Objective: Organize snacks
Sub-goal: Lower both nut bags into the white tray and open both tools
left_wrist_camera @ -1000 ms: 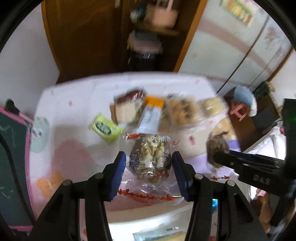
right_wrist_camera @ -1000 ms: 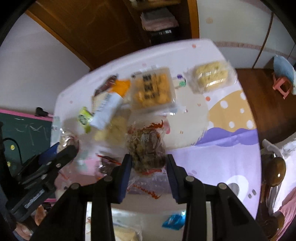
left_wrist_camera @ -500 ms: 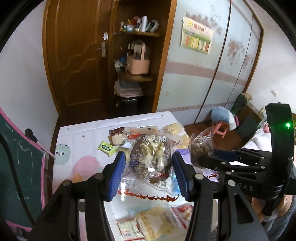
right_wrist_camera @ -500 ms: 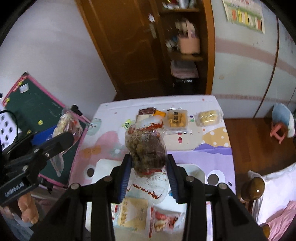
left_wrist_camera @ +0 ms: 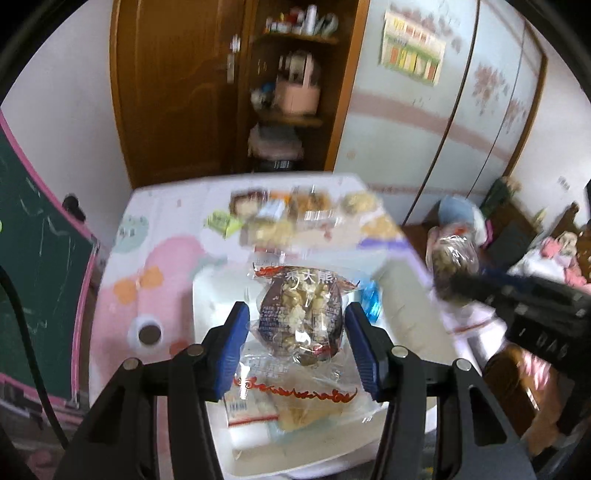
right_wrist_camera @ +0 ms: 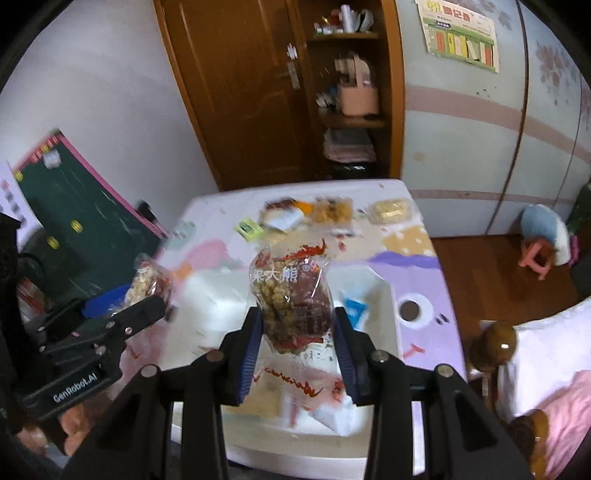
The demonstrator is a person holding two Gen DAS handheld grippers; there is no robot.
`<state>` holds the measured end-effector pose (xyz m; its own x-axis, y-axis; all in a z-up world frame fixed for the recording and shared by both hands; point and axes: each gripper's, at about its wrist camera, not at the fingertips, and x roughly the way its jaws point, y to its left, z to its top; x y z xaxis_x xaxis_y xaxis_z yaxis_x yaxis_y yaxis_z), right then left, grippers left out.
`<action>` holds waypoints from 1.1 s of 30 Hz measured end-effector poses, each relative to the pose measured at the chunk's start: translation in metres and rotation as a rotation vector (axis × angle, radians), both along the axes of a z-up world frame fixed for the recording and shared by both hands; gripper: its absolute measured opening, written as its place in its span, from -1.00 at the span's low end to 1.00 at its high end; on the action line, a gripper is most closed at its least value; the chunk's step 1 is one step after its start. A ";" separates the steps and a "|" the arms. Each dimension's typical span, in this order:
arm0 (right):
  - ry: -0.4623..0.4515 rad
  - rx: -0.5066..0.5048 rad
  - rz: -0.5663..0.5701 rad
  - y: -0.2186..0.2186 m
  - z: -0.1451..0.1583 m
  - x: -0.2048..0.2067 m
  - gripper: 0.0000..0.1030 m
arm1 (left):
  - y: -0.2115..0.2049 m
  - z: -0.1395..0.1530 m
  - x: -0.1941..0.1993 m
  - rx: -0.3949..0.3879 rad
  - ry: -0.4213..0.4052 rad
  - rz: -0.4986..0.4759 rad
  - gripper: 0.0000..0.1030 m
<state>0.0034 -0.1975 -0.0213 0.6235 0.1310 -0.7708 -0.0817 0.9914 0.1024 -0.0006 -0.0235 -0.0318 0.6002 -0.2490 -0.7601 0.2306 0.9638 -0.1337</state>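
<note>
both jaws pinching crinkly clear nut packets: left gripper (left_wrist_camera: pixel 297 325), right gripper (right_wrist_camera: pixel 297 328), above white tray (right_wrist_camera: pixel 380 295).

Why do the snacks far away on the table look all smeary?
Left wrist view: the far snacks and the right gripper smear with motion blur, while the held nut bag stays sharp. Right wrist view: milder blur; the door bows from the fisheye lens.

A brown wooden door (right_wrist_camera: pixel 236 92) is standing shut in the far wall, with open corner shelves (right_wrist_camera: pixel 351 118) beside it carrying a pink box (right_wrist_camera: pixel 358 98) and folded cloths. A pale wardrobe (right_wrist_camera: pixel 480 140) with a poster (right_wrist_camera: pixel 460 33) is filling the right side. A green chalkboard (right_wrist_camera: pixel 74 214) is leaning against the white wall at left, above a wooden floor (right_wrist_camera: pixel 491 266).
</note>
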 end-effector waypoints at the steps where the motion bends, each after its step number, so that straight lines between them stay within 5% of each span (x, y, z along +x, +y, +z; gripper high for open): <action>1: 0.000 -0.014 -0.009 -0.001 -0.002 -0.001 -0.25 | 0.001 -0.008 0.000 -0.001 0.026 0.003 0.02; 6: 0.000 -0.023 -0.036 -0.006 -0.012 0.000 -0.26 | 0.002 -0.034 0.006 0.005 0.089 0.028 0.04; 14: 0.012 -0.029 -0.048 -0.005 -0.020 0.007 -0.25 | 0.005 -0.026 0.017 0.040 0.030 0.084 0.05; 16: 0.035 -0.012 -0.043 -0.006 -0.024 0.009 -0.25 | 0.003 -0.025 0.019 0.046 0.028 0.090 0.19; 18: 0.061 0.001 -0.041 -0.006 -0.030 0.012 -0.25 | 0.002 -0.026 0.019 0.050 0.023 0.095 0.57; 20: 0.084 0.009 -0.038 -0.005 -0.036 0.014 -0.25 | 0.000 -0.026 0.017 0.064 0.005 0.102 0.63; 33: 0.174 0.024 -0.020 0.000 -0.061 0.022 -0.25 | -0.015 -0.045 0.022 0.110 0.056 0.063 0.64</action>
